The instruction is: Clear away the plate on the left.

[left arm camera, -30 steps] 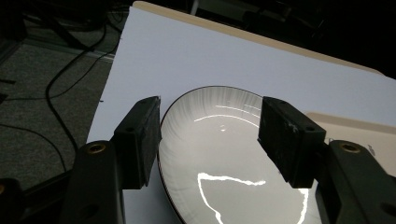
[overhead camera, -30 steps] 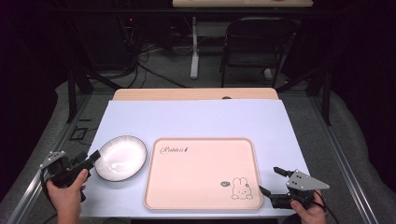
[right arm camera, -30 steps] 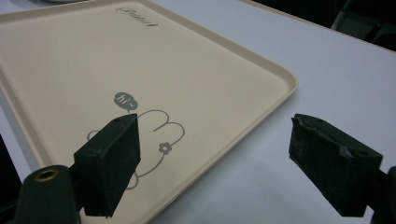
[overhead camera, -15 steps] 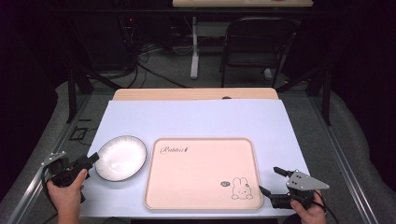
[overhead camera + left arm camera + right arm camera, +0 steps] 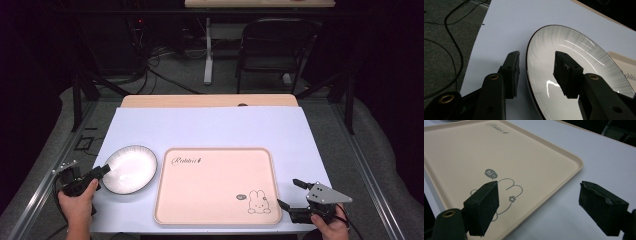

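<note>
A white plate [image 5: 130, 169] with a dark rim lies on the white mat, left of a pink tray [image 5: 210, 190] printed with a rabbit. My left gripper [image 5: 103, 170] is at the plate's left edge. In the left gripper view its jaws straddle the rim of the plate [image 5: 574, 57], one outside and one over the inside. The left gripper [image 5: 536, 65] has just been closing, and gaps still show between pads and rim. My right gripper [image 5: 287, 192] stands open by the tray's front right corner. In the right gripper view, the right gripper [image 5: 539, 197] spans the edge of the tray [image 5: 474, 152] without touching it.
The white mat [image 5: 210, 125] covers most of the table, and a wooden strip [image 5: 210, 101] shows at its far edge. A metal rail [image 5: 40, 200] runs along the left side. Beyond the table are a dark chair [image 5: 272, 50], cables and a desk leg.
My left gripper has sunk and slid toward the plate, and its jaws have narrowed around the plate's left rim. The right gripper, plate and tray have stayed put.
</note>
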Tool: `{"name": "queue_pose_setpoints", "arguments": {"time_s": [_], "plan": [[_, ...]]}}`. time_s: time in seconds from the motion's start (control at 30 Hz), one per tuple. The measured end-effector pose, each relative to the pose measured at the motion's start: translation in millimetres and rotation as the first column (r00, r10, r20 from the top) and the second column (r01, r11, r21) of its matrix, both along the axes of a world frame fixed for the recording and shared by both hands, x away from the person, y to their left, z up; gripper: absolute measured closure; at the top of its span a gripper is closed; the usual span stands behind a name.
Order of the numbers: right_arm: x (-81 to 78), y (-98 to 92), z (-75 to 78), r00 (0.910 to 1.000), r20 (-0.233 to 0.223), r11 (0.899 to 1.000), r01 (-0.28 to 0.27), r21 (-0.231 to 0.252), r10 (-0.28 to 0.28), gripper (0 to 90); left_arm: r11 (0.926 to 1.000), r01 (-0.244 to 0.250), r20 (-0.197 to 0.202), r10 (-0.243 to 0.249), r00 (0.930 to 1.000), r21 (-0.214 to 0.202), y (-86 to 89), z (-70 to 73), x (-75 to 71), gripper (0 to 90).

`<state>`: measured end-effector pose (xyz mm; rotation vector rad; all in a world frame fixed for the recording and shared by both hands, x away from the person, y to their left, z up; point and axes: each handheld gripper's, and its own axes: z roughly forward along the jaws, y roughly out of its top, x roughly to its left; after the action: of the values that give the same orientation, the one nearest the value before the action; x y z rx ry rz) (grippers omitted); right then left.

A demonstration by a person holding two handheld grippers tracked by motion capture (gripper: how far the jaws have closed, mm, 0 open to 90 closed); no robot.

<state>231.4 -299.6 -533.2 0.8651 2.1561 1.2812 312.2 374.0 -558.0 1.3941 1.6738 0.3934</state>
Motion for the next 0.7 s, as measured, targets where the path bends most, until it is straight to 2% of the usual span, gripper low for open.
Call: {"name": "queue_pose_setpoints", "arguments": {"time_s": [0.03,0.27,0.37,0.7], "plan": [[0.1,0.0,0.0,1.0000,-0.001,1.000,-0.001,0.000,0.001,15.9,0.9998,-0.001,-0.010,0.001,0.9999,-0.019,0.3,-2.5,1.7,56.8],[0.3,0.2,0.0,1.0000,-0.002,1.000,-0.001,-0.001,0.001,15.9,0.9993,-0.003,-0.035,0.002,0.9994,-0.037,1.3,-7.2,5.6,60.7],[0.3,0.2,-0.1,1.0000,-0.003,1.000,-0.001,-0.001,0.001,15.9,0.9980,0.000,-0.050,-0.003,0.9988,-0.064,0.8,-10.7,8.2,62.7],[0.5,0.2,-0.1,1.0000,-0.004,1.000,-0.002,-0.001,0.002,15.9,0.9955,0.017,-0.077,-0.024,0.9967,-0.093,-1.7,-14.7,13.7,67.1]]}}
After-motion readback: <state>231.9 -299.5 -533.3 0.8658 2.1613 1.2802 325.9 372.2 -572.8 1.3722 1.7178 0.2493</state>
